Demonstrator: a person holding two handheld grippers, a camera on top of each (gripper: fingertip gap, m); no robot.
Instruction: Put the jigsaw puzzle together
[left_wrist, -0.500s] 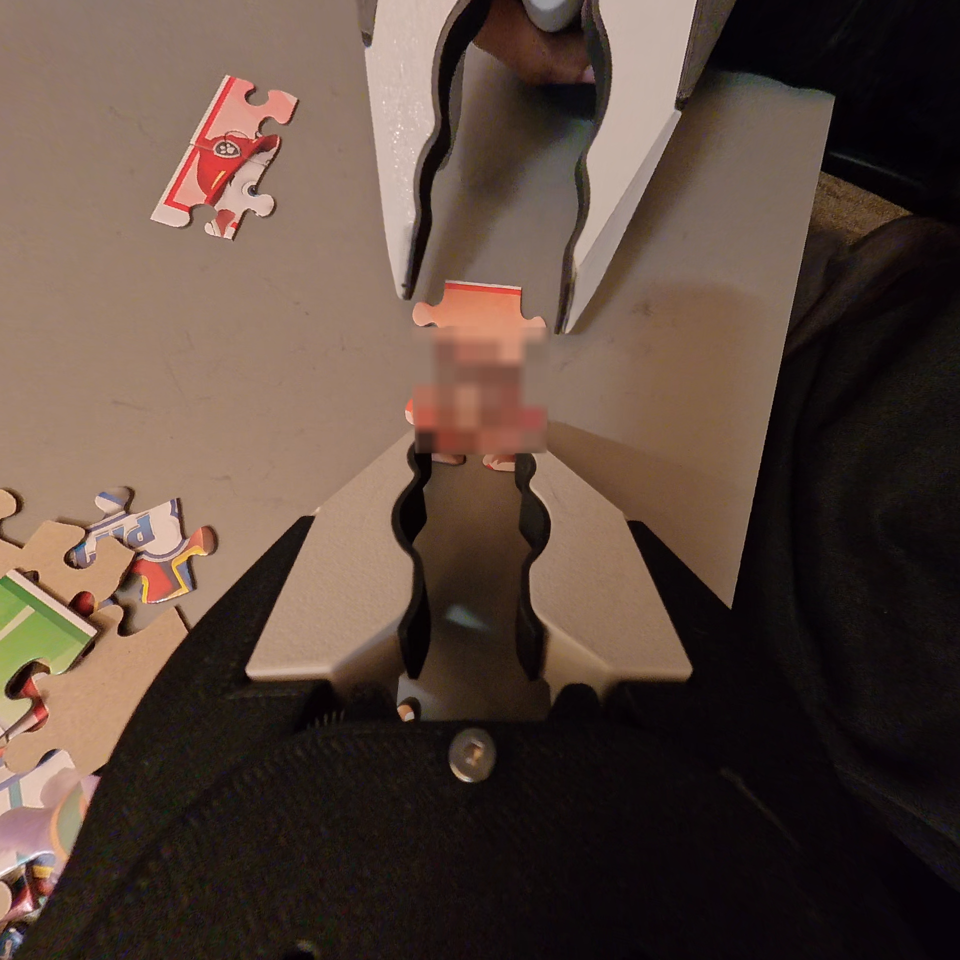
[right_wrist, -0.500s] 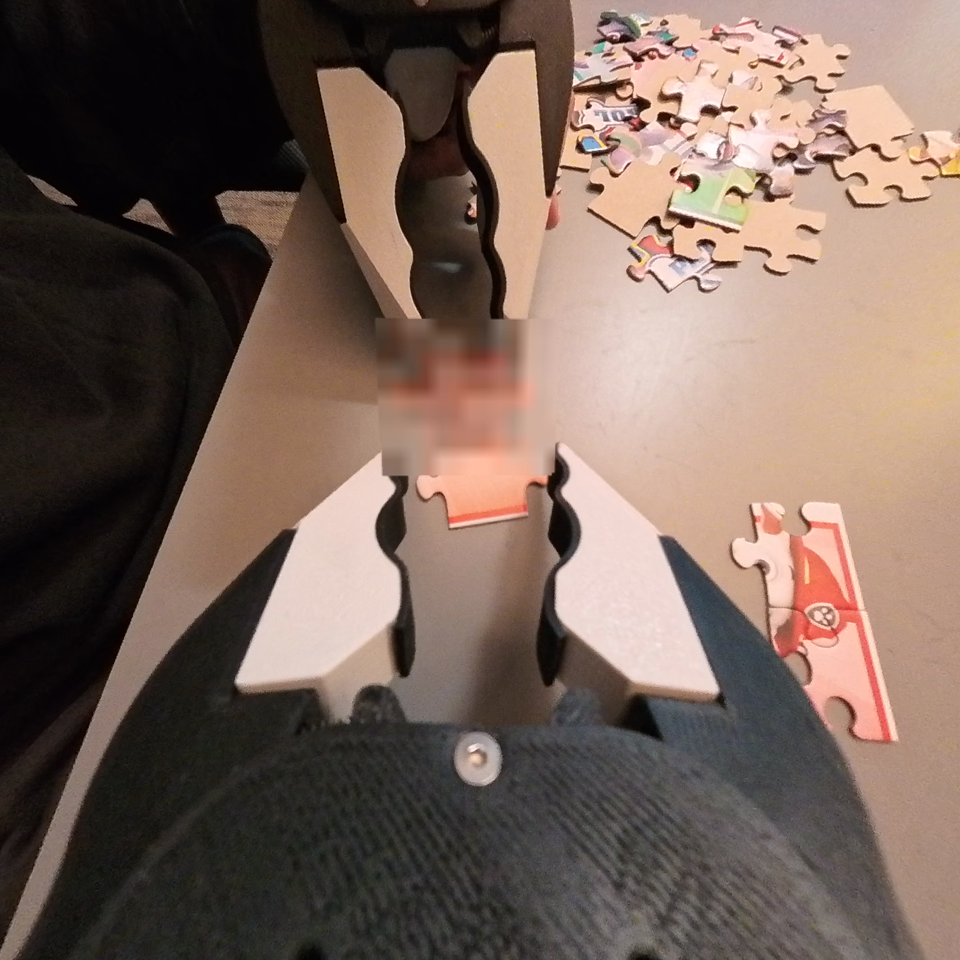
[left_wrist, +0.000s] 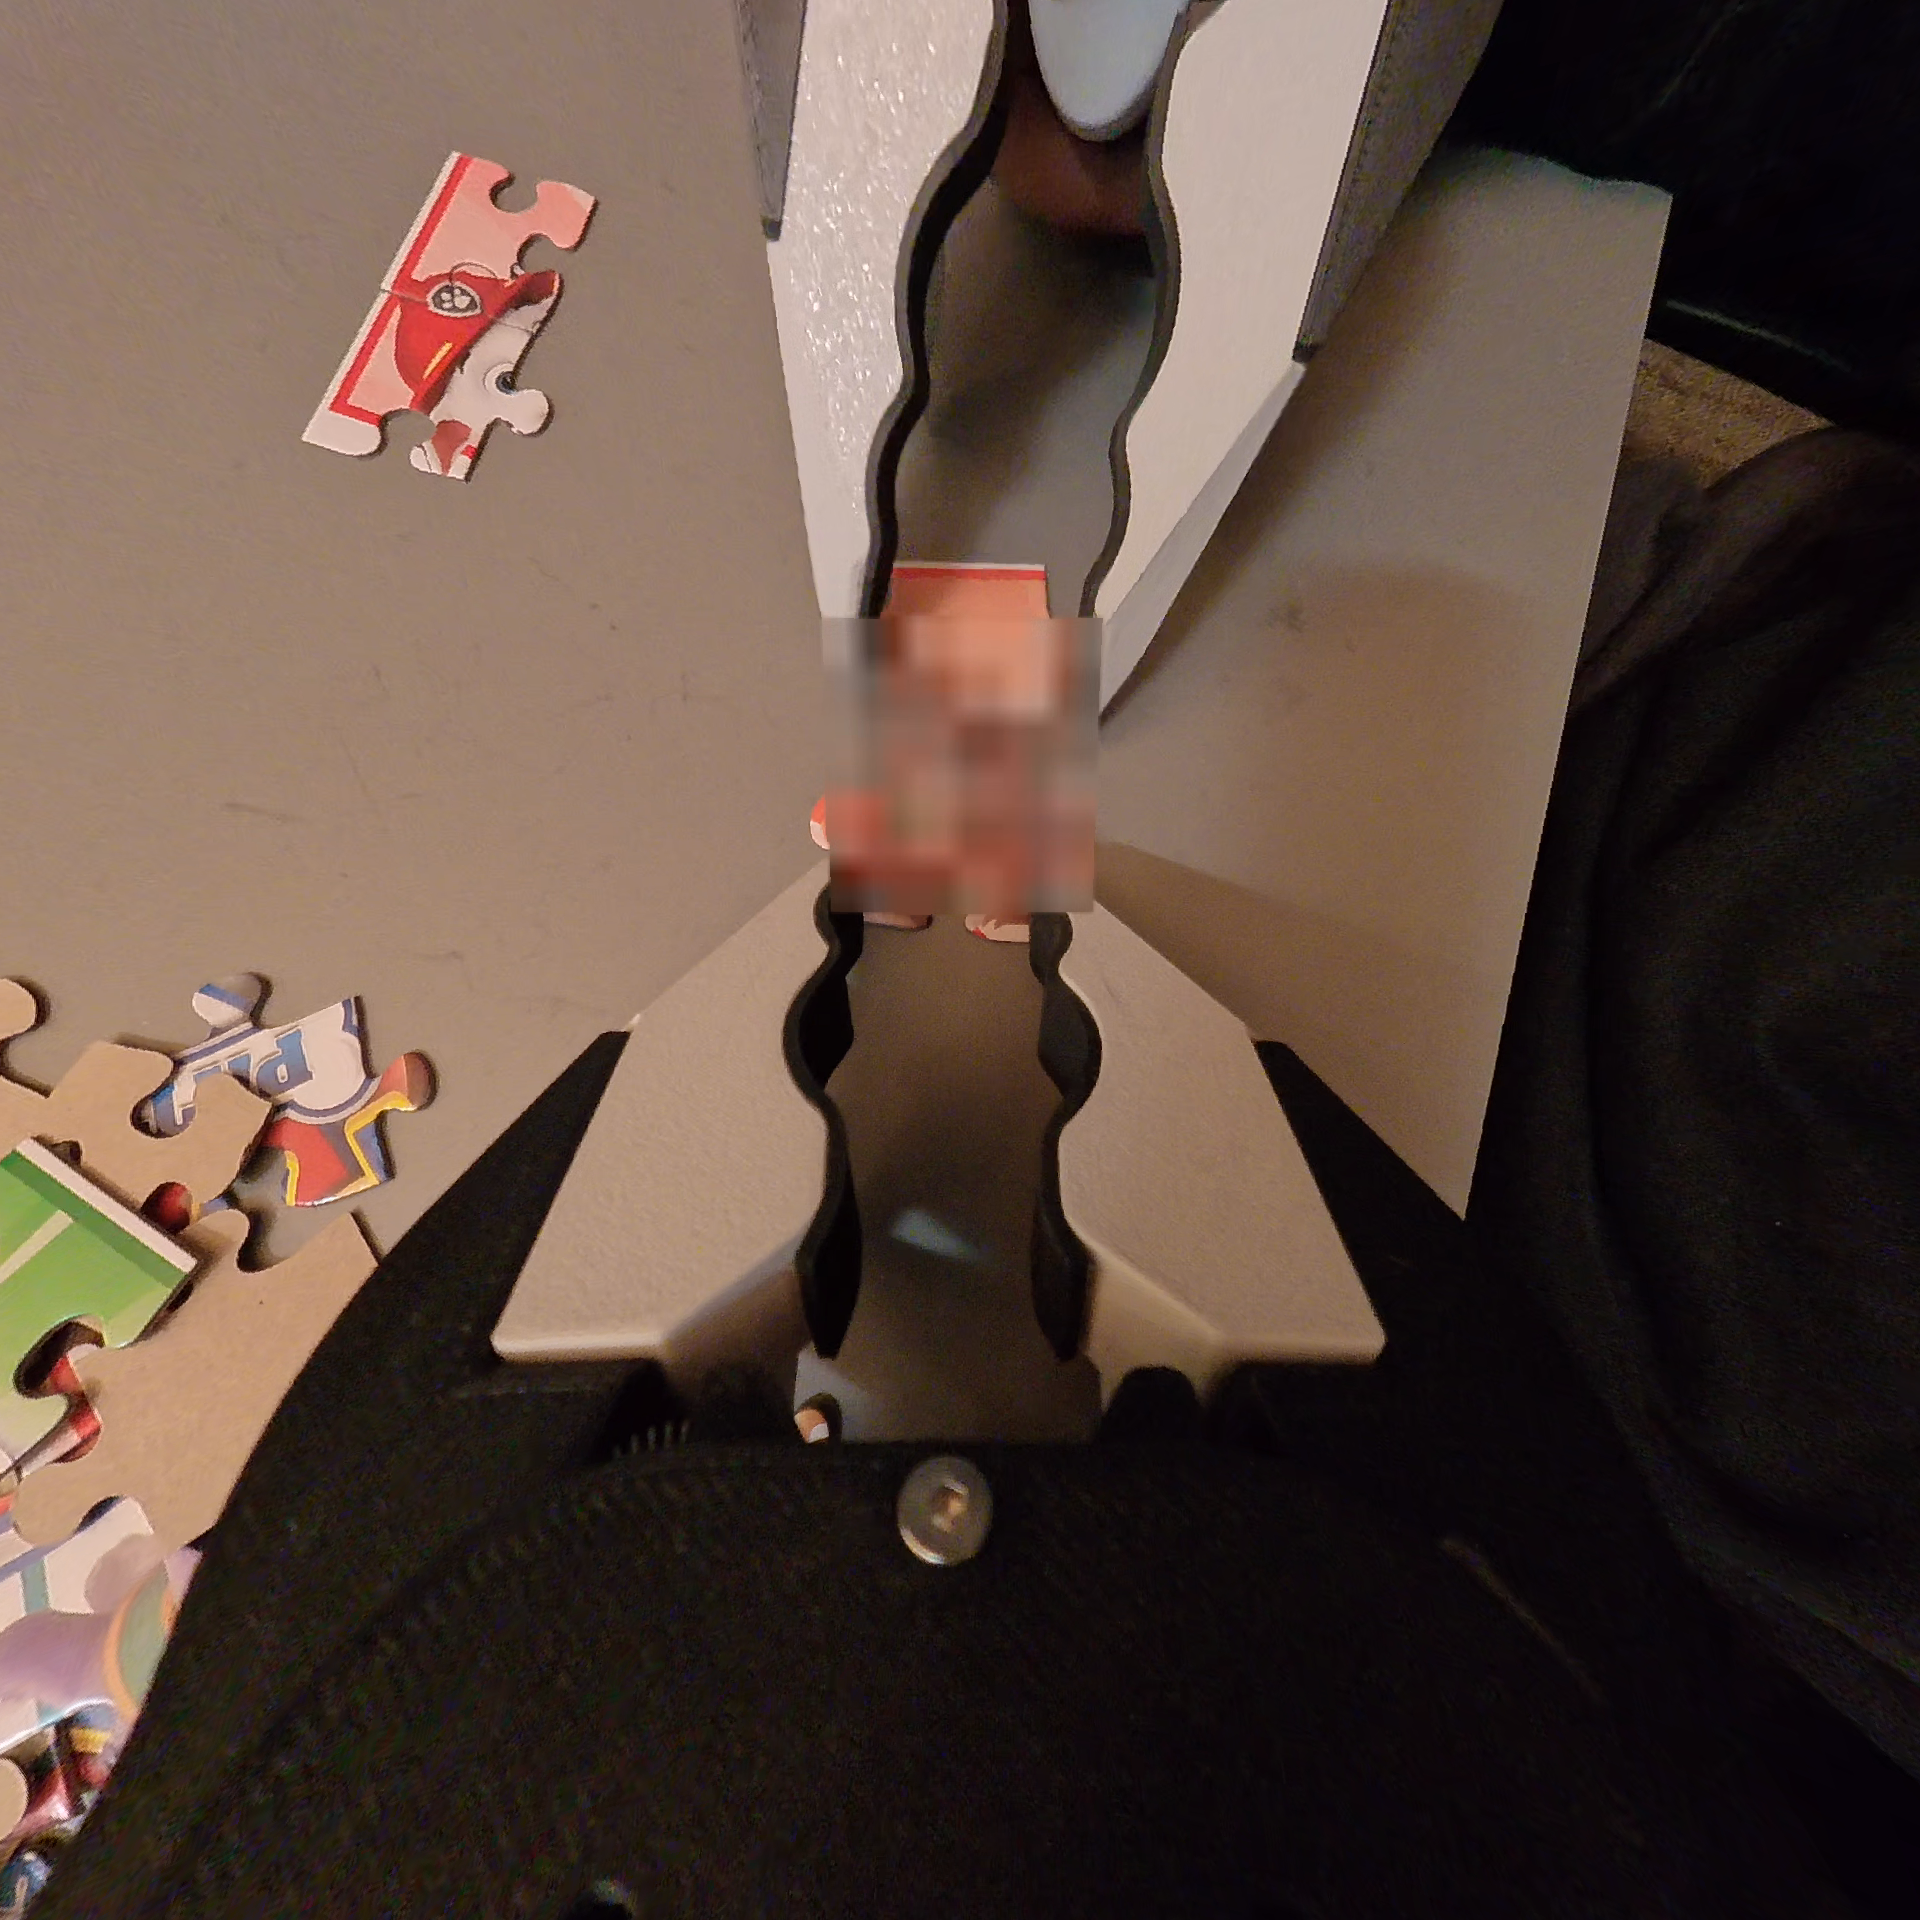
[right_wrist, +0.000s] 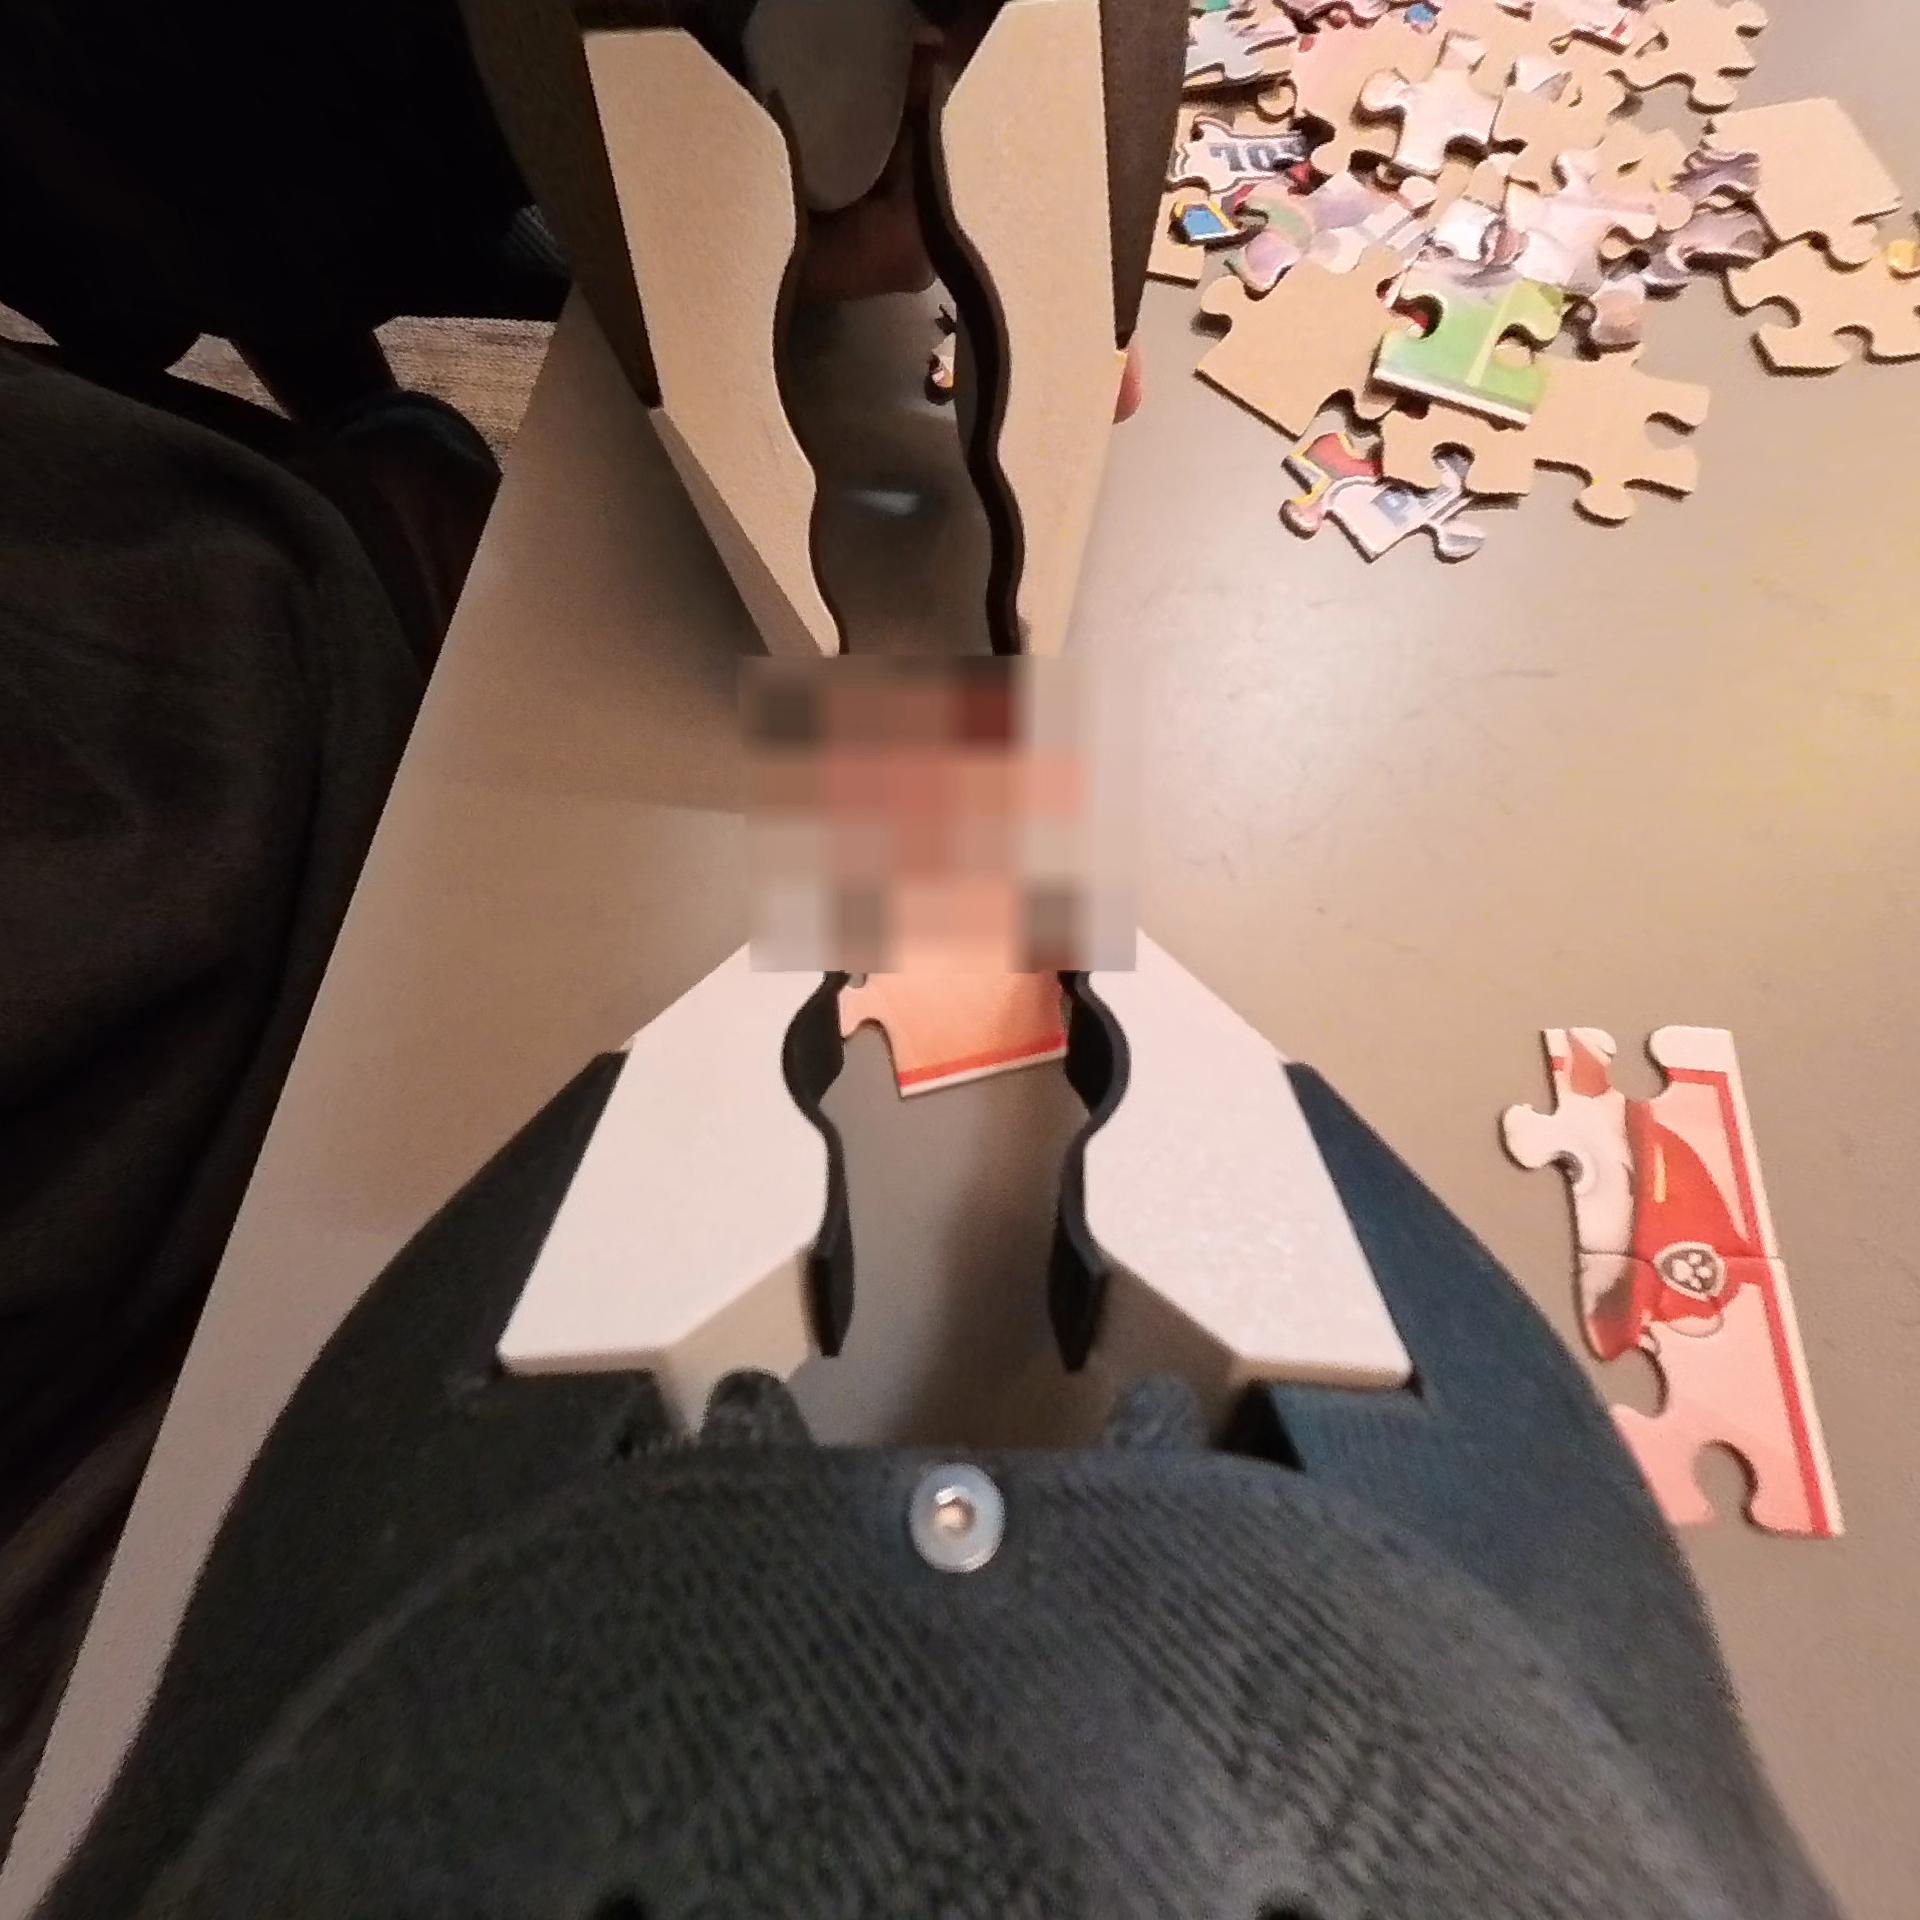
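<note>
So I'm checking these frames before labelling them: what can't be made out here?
- Puzzle piece between the two grippers: its middle is under a mosaic patch in both views.
- Left gripper and right gripper: the patch covers the fingertips, so contact with the piece cannot be judged.
- Puzzle pile: cut off by the frame edge in both views.

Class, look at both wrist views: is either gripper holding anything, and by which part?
Both grippers close on the same pink puzzle piece. The right gripper grips its red-bordered end; the left gripper grips the opposite, tabbed end, though a blur hides the fingertips.
</note>
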